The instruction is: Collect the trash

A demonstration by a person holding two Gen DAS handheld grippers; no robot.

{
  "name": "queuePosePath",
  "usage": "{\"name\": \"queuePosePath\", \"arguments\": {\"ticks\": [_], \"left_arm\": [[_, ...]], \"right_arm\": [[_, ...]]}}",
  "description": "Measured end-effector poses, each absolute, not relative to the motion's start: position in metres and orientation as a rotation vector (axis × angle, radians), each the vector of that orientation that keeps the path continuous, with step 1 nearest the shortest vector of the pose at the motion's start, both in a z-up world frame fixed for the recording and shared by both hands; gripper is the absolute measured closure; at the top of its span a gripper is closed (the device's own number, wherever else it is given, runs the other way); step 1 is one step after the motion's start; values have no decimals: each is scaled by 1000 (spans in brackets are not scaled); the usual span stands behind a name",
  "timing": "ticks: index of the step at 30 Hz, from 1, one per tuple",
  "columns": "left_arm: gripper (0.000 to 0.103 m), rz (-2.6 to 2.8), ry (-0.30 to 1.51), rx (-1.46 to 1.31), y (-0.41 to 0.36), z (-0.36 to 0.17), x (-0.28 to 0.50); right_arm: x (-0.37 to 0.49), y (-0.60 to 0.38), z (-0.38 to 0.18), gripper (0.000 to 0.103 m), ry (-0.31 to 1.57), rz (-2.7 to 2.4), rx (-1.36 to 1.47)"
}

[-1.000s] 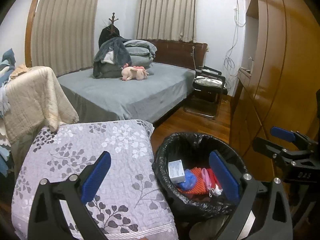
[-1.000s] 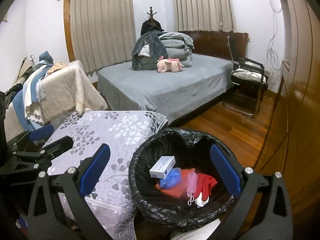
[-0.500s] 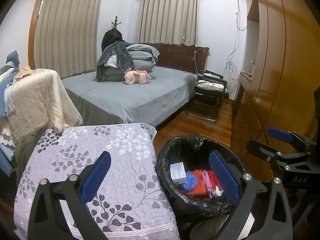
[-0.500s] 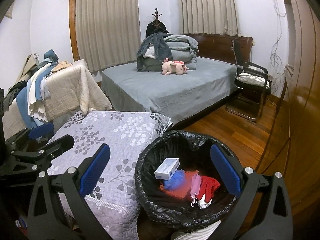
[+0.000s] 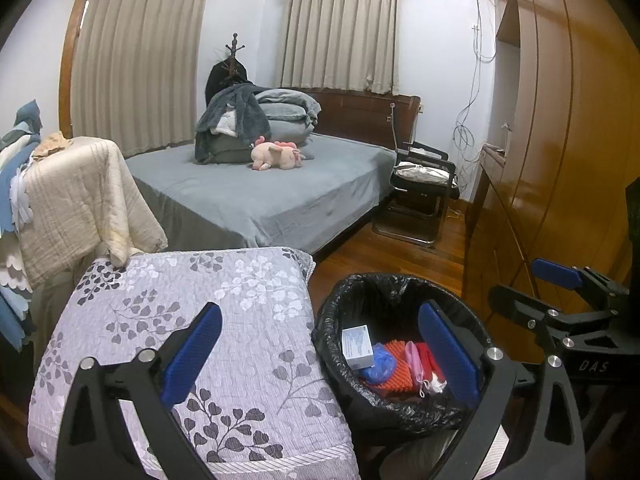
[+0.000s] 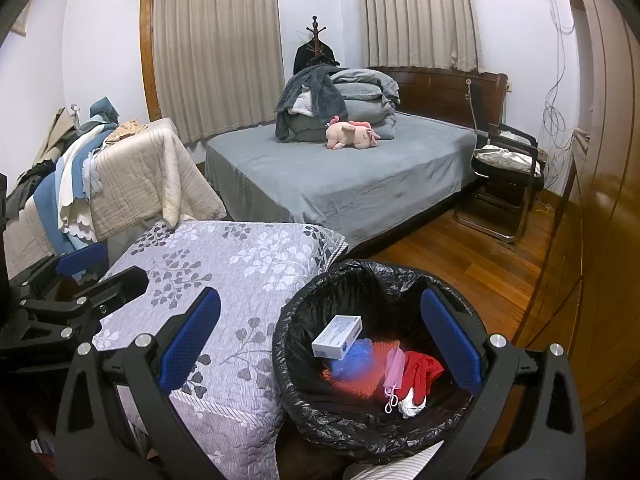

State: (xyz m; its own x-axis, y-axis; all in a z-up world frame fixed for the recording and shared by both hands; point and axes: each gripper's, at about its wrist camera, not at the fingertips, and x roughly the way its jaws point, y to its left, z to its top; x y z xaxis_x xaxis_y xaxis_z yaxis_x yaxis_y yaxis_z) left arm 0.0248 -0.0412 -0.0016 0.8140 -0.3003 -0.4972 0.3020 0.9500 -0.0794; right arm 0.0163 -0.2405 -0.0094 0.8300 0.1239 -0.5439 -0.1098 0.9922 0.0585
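Observation:
A trash bin lined with a black bag (image 5: 384, 292) (image 6: 360, 280) stands on the floor beside a quilt-covered surface. Inside lie a white box (image 5: 357, 346) (image 6: 337, 336), a blue wad (image 6: 352, 362), an orange piece (image 5: 394, 372), a pink mask (image 6: 394, 368) and a red cloth (image 6: 422, 372). My left gripper (image 5: 320, 354) is open and empty above the quilt's edge and the bin. My right gripper (image 6: 320, 350) is open and empty over the bin. Each gripper shows in the other's view: the right (image 5: 560, 300), the left (image 6: 76, 280).
The grey floral quilt (image 5: 192, 320) (image 6: 224, 264) lies left of the bin. A grey bed (image 6: 340, 176) with folded bedding and a pink plush toy (image 6: 350, 134) is behind. A black chair (image 6: 506, 176) stands by the wooden wardrobe (image 5: 560, 160). Draped cloths (image 6: 132, 176) hang at left.
Both grippers have drawn back and up a little, so the bin and quilt sit lower and smaller in view. Both stay open and empty.

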Motion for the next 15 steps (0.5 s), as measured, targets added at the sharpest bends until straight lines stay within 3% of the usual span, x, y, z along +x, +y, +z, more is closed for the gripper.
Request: {"name": "queuePosePath", "arguments": {"ticks": [15], "left_arm": [[6,-321,529,3,-42,-2,25]], "right_arm": [[16,-240,-9,5,577,123,24]]}}
